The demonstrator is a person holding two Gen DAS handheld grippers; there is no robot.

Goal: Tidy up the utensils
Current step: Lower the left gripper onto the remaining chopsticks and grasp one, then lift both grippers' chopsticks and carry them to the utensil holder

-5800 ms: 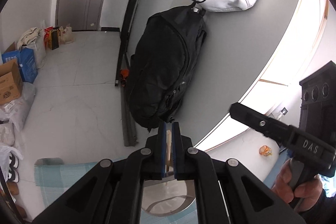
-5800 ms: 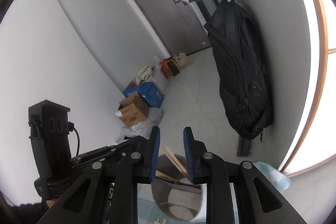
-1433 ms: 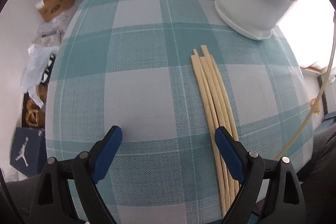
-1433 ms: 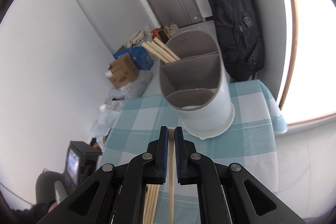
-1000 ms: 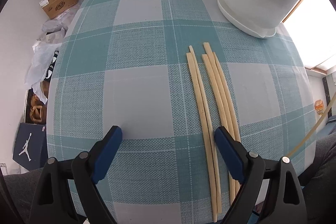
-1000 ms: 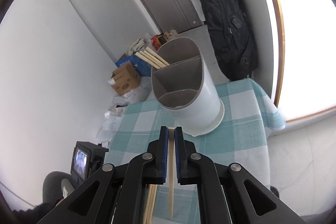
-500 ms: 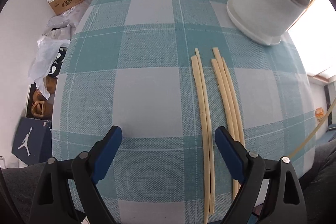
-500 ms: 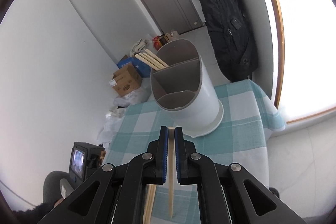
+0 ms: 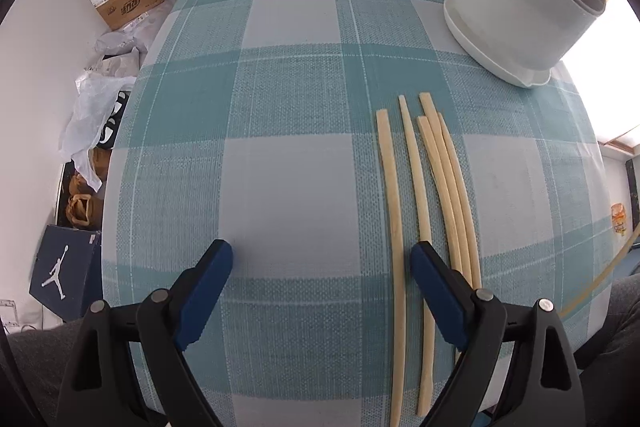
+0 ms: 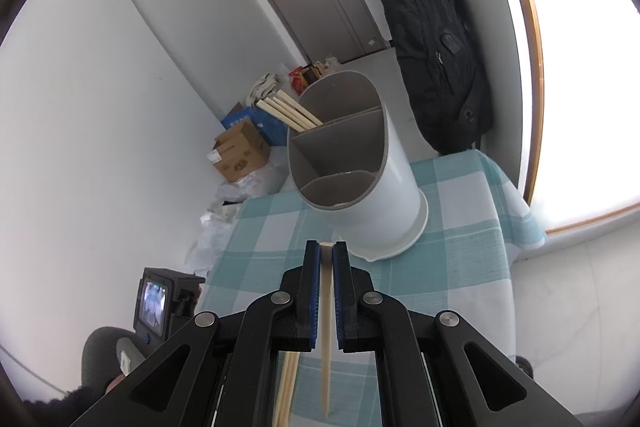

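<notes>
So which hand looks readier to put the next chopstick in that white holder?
The right gripper: it is shut on a chopstick, facing the holder. The left gripper is open and empty.

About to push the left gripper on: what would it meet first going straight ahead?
Probably the tablecloth. The left gripper points steeply down, jaws open, at bare cloth. The nearest chopstick lies just inside its right jaw, so that jaw might touch it; depth is unclear.
</notes>
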